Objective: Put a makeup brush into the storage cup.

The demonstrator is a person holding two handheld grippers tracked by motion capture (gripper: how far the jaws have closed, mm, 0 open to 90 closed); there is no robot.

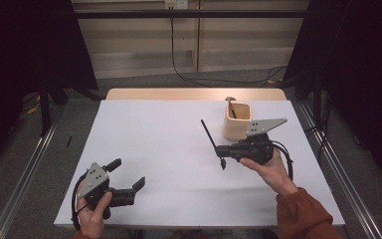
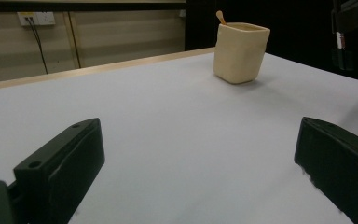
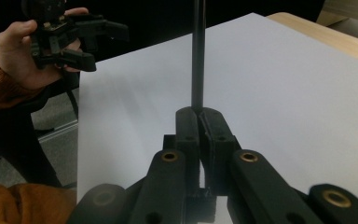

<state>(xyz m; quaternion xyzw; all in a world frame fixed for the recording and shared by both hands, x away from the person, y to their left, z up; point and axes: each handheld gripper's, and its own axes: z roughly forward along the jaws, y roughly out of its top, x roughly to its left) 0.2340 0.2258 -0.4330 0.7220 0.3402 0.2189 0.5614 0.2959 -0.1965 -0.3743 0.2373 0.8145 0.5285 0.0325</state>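
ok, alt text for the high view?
Right gripper holds a thin black stick in shut jaws above a white table, beside a cream cup with a wooden utensil in it. Left gripper hovers open at the near left corner.

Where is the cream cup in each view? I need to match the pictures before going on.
High view: the cream cup stands at the table's far right, just beyond the right tool, which grips a thin black stick.
Left gripper view: the cup is at upper right of centre, a wooden utensil poking out.
Right gripper view: not in it.
Shared landmark: the white table top.
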